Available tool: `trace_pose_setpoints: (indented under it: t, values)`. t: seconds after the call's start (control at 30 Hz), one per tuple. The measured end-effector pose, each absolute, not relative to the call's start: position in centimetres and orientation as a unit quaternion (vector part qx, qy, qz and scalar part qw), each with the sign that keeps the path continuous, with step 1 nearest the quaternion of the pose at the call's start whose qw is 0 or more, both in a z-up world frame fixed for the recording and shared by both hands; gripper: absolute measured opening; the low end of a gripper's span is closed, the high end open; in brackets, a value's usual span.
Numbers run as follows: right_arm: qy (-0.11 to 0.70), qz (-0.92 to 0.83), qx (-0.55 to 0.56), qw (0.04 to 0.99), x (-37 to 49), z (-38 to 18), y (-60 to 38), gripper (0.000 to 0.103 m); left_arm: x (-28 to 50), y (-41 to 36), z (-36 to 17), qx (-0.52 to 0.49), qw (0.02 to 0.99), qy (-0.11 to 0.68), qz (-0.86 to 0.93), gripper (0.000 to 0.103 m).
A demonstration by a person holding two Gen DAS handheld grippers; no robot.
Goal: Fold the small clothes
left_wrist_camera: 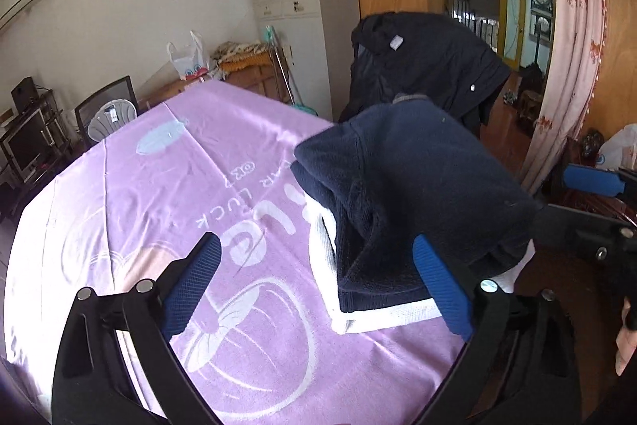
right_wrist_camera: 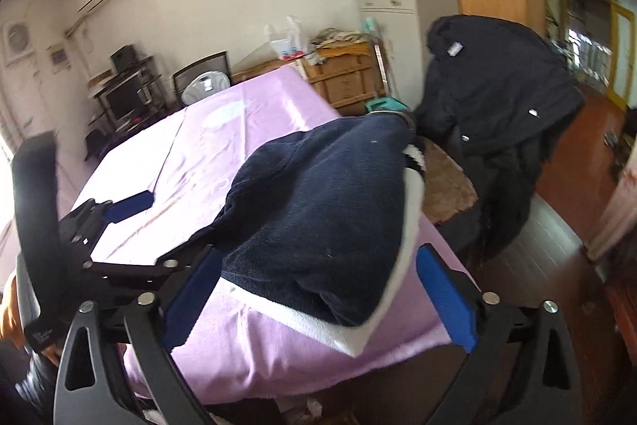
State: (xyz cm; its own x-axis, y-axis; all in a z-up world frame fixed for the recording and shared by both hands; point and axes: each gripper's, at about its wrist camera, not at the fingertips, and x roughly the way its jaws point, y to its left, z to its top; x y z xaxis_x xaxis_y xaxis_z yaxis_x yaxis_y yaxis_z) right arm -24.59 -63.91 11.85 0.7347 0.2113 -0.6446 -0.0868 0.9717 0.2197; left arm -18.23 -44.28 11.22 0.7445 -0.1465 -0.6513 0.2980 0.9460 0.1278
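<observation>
Both the left gripper (left_wrist_camera: 316, 283) and right gripper (right_wrist_camera: 314, 295) are hovering released, gripping nothing, flanking the navy garment (left_wrist_camera: 414, 194) lying seemingly folded atop 1 white layer (left_wrist_camera: 382, 317) at the purple-covered table (left_wrist_camera: 159, 186) corner, probably for tidying.

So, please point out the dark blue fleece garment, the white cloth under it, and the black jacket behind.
Dark blue fleece garment (left_wrist_camera: 418, 178): left wrist view, upper surface.
White cloth (right_wrist_camera: 318, 329): right wrist view, near edge.
Black jacket (right_wrist_camera: 501, 94): right wrist view, front panel.

A lilac printed blanket (left_wrist_camera: 167, 186) covers the table, bearing folded navy-and-white clothes (left_wrist_camera: 418, 194).
</observation>
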Motion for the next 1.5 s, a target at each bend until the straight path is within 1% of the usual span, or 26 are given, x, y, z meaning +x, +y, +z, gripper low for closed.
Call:
trace_pose_setpoints:
  t: [0.17,0.33,0.6,1.0,1.5]
  values:
    - [0.350,0.045,0.072,0.933,-27.4,14.0,-63.7,0.099,-20.5,-43.7,13.8,0.106,0.934,0.317,-0.126,0.098]
    - [0.350,0.023,0.043,0.936,-29.5,15.3,-62.6,0.099,-23.1,-44.0,15.8,0.124,0.941,0.292,-0.122,0.098]
    - [0.354,0.006,0.062,0.933,-30.4,16.0,-62.8,0.099,-25.2,-44.1,17.5,0.130,0.945,0.279,-0.109,0.098]
    - [0.352,0.028,0.053,0.934,-30.4,15.9,-62.0,0.099,-24.9,-44.2,17.3,0.120,0.945,0.287,-0.098,0.098]
    - [0.357,0.038,0.077,0.930,-30.4,15.9,-62.3,0.099,-24.9,-44.2,17.3,0.112,0.943,0.296,-0.101,0.098]
